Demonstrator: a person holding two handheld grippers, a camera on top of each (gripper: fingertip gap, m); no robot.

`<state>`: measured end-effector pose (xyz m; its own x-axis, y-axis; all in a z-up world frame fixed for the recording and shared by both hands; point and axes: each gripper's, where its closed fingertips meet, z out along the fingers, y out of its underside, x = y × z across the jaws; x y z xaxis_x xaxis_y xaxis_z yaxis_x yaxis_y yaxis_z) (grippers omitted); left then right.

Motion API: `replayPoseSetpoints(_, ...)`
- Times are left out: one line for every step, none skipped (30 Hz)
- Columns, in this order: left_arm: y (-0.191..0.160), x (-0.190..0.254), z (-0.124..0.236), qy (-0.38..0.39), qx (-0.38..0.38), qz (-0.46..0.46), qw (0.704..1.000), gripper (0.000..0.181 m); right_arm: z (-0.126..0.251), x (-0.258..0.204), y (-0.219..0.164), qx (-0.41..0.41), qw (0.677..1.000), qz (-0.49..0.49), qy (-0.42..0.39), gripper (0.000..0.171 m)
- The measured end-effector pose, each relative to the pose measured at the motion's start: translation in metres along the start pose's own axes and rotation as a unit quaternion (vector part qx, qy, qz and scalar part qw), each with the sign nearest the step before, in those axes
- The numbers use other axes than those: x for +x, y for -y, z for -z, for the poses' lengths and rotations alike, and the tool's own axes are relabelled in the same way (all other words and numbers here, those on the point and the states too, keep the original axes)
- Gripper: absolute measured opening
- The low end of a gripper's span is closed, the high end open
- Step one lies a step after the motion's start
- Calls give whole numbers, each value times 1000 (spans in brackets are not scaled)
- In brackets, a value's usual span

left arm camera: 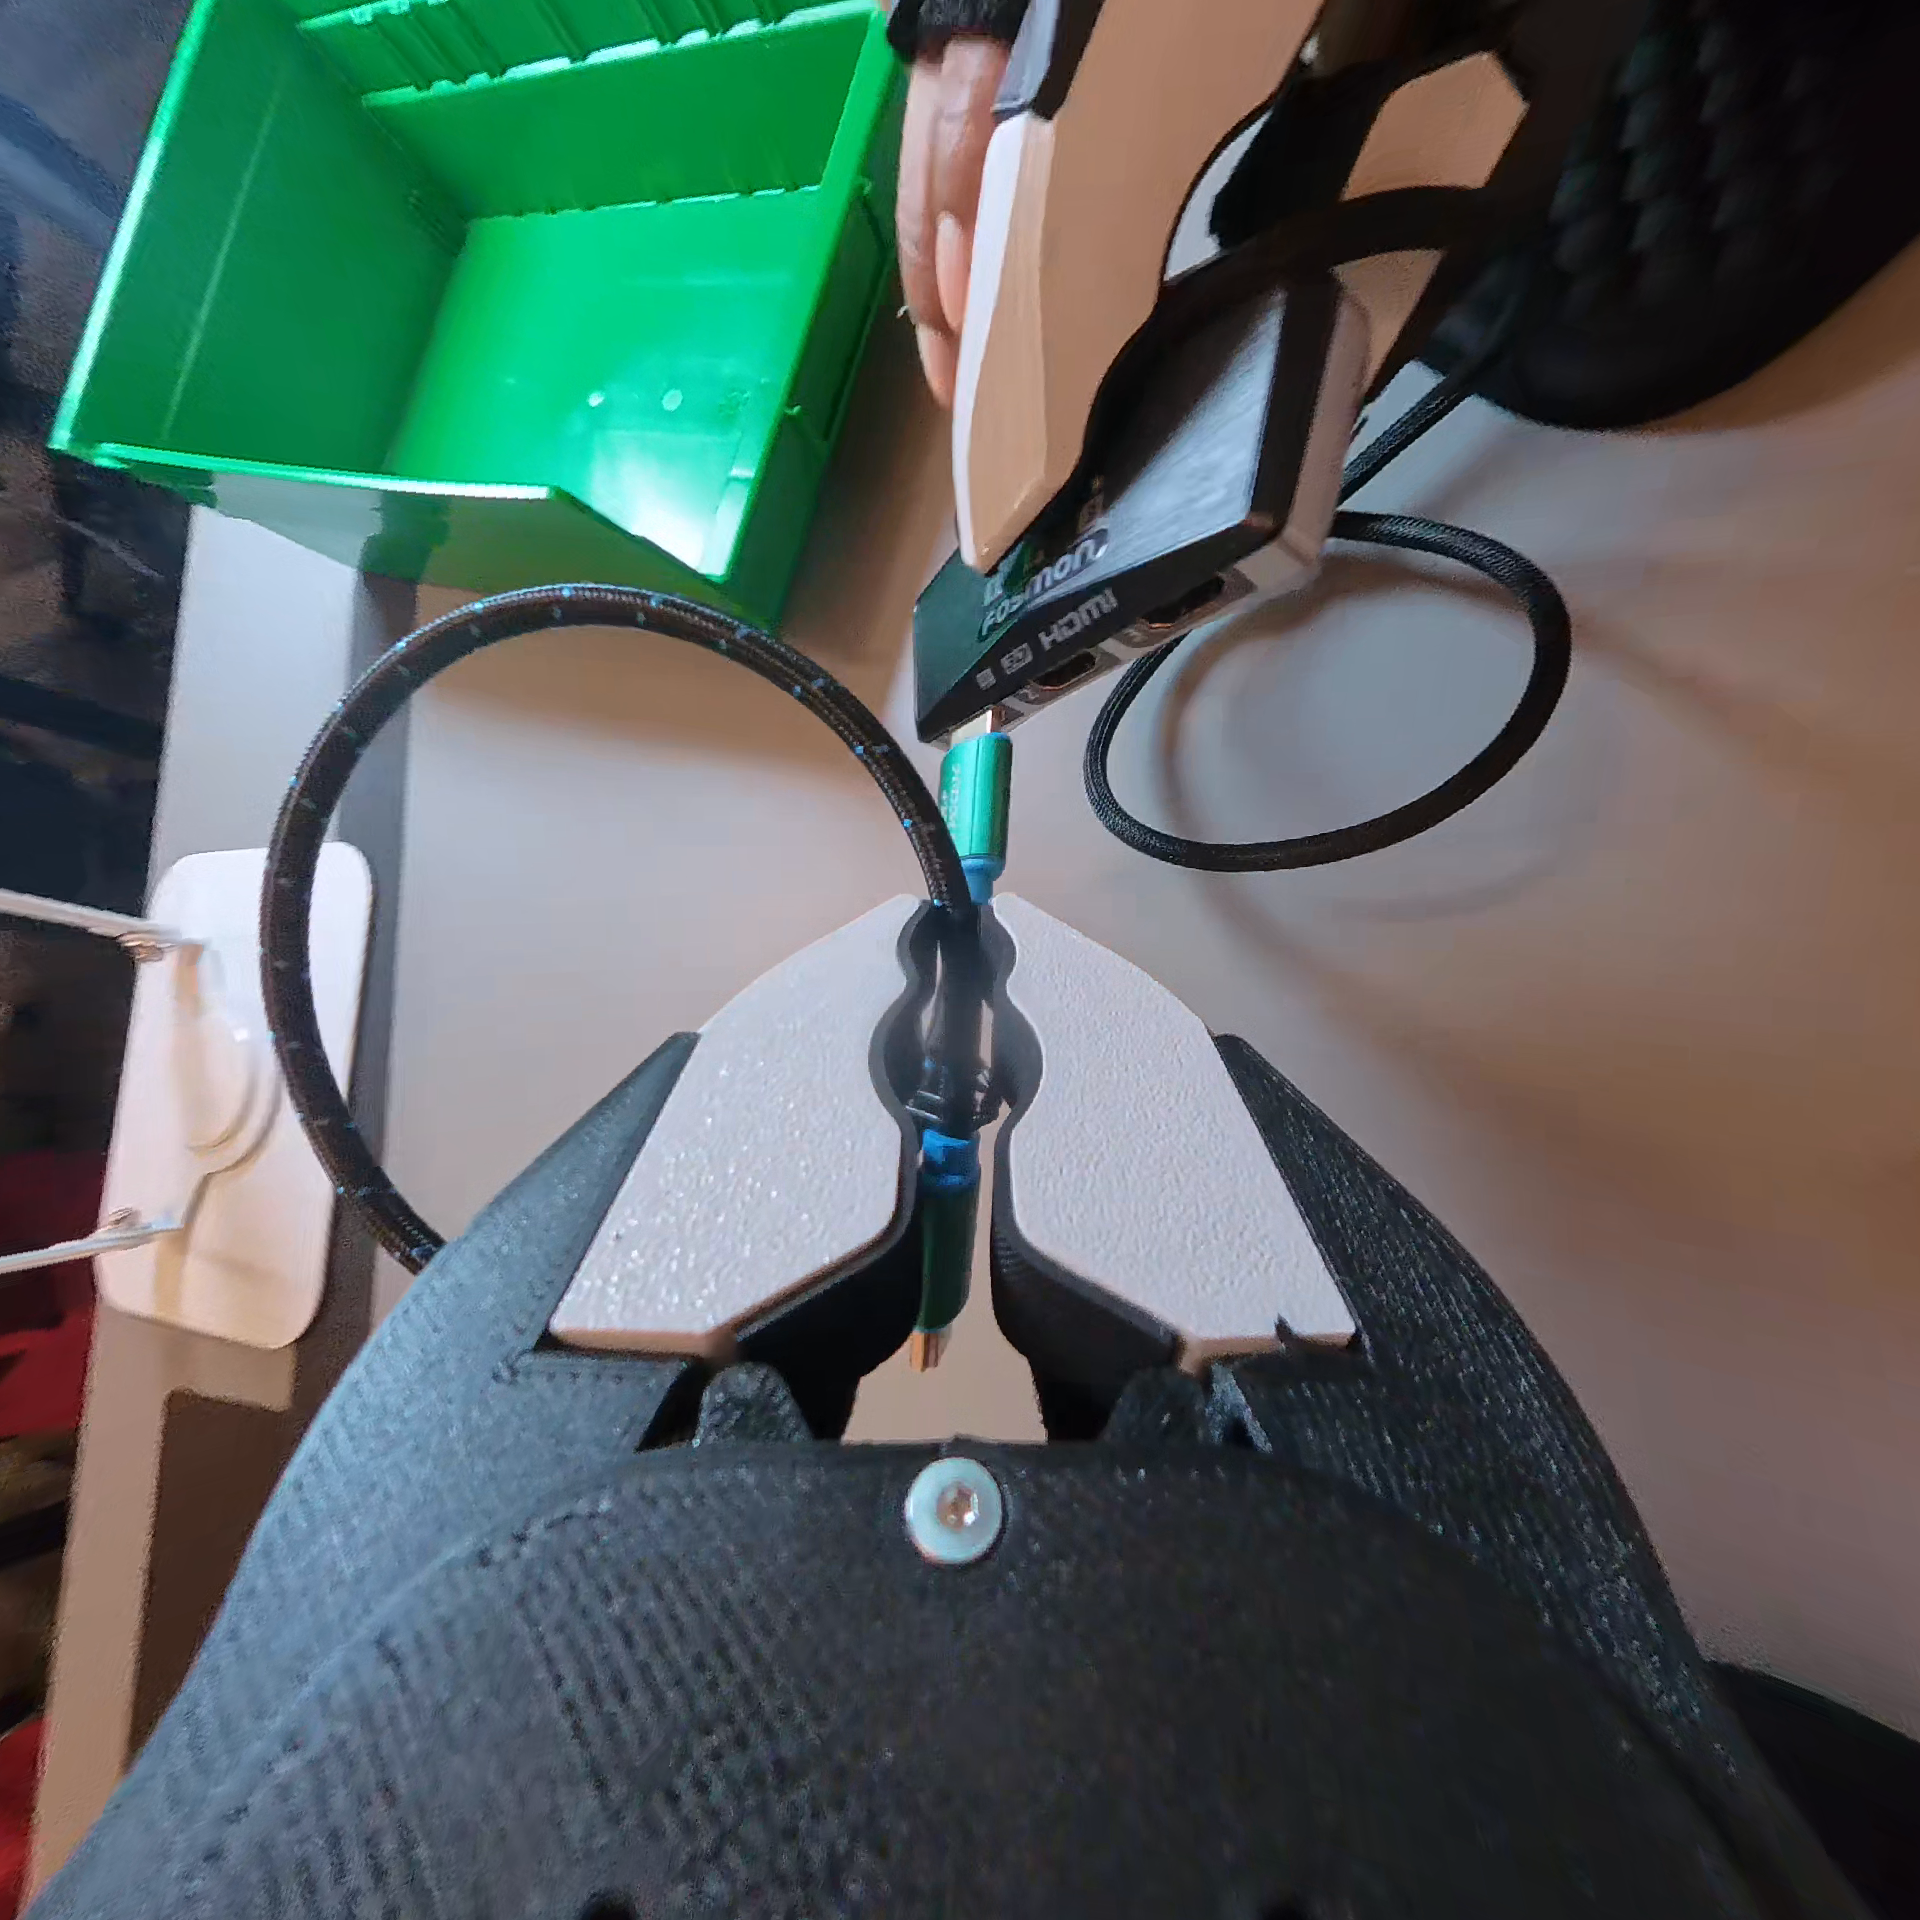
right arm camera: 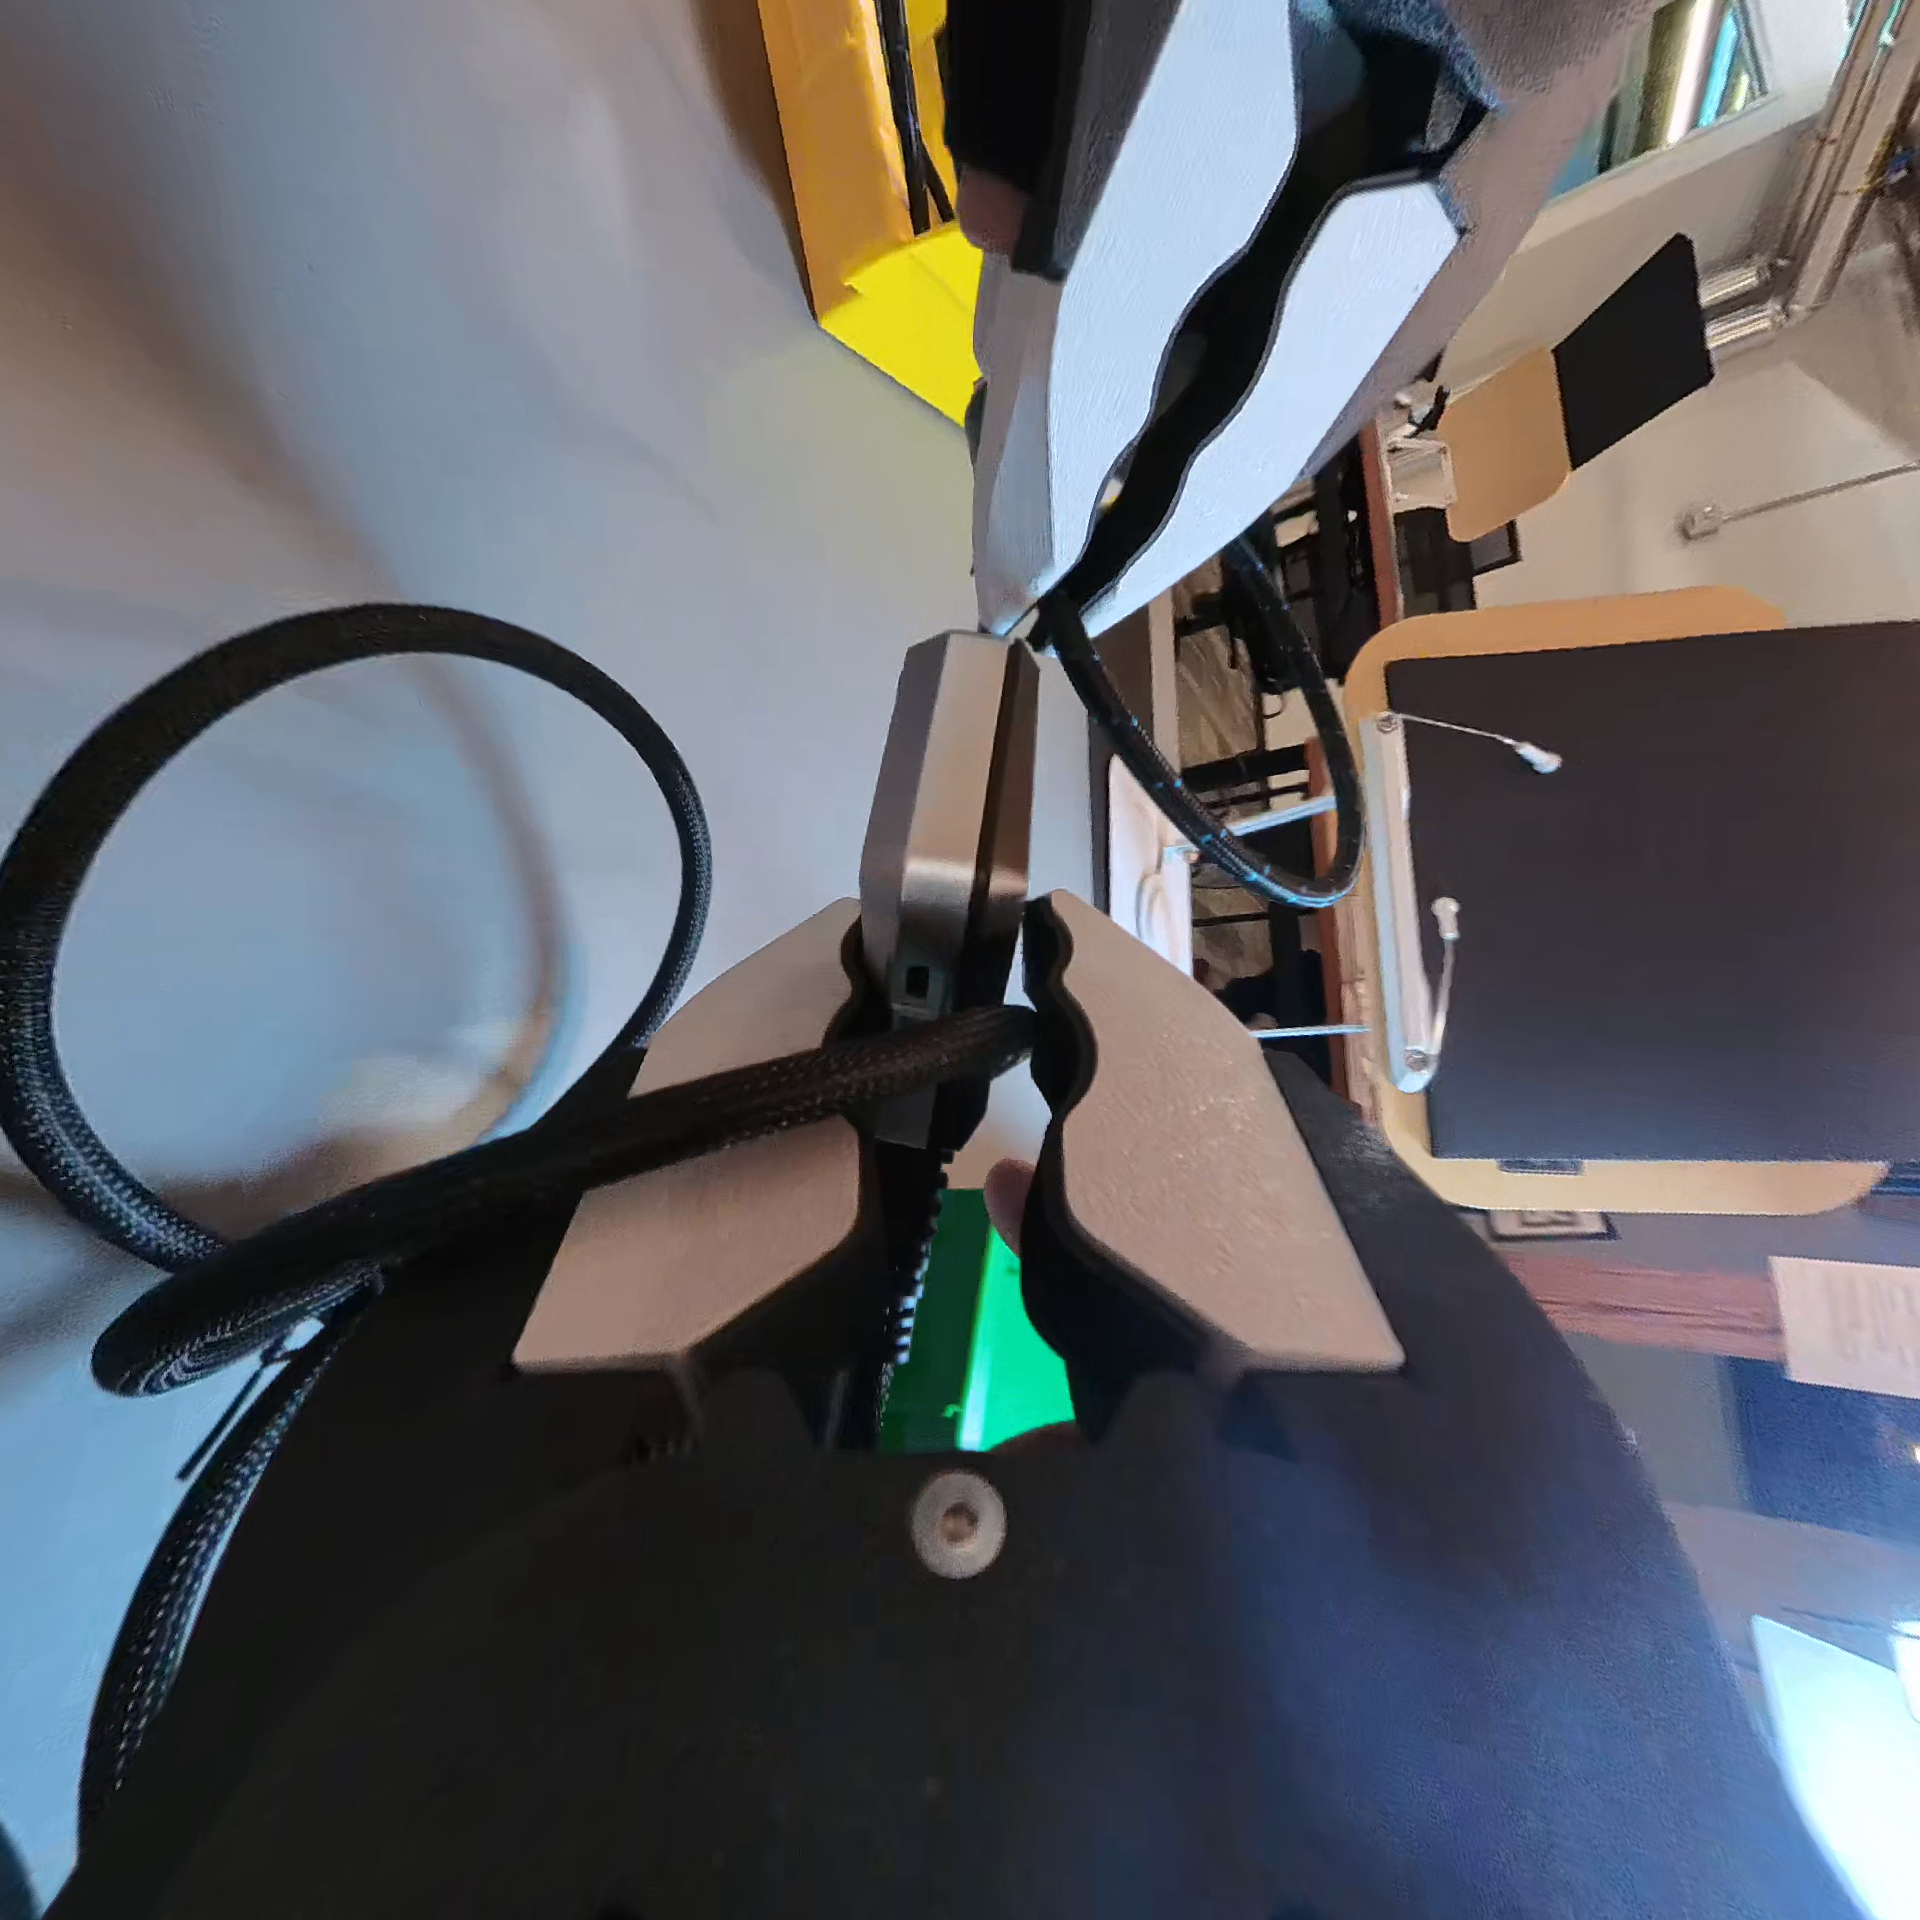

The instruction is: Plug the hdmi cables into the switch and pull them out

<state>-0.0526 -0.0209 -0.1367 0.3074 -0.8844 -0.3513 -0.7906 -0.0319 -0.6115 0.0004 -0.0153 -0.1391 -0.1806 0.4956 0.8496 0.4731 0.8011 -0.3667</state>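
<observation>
Pale beige bench (left arm camera: pixel 644 831), green bin (left arm camera: pixel 499 281) resting at its far left corner, white pad (left arm camera: pixel 239 1091) with a clear clip at the left edge, black braided cable (left arm camera: pixel 1340 842) looped on the surface to the right, yellow box (right arm camera: pixel 862 208) further along.

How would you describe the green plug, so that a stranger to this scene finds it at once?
Start at the big green bin at the back of the table. To its right, the right gripper holds a flat black switch. The green plug sits at its near edge, on the looped black cable pinched by the left gripper; it is the only green metal piece touching the switch.
</observation>
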Motion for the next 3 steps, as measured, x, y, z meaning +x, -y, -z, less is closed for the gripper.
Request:
replayPoseSetpoints(-1,-1,-1,10,-6,-7,1000,8,-1,1,0,-3,1000,12,-7,27)
replayPoseSetpoints(0,2,-2,8,-6,-16,1000,14,-1,1,2,0,1000,15,-11,27)
replayPoseSetpoints(2,5,-2,6,-7,-23,1000,24,-1,0,4,5,1000,13,-11,27)
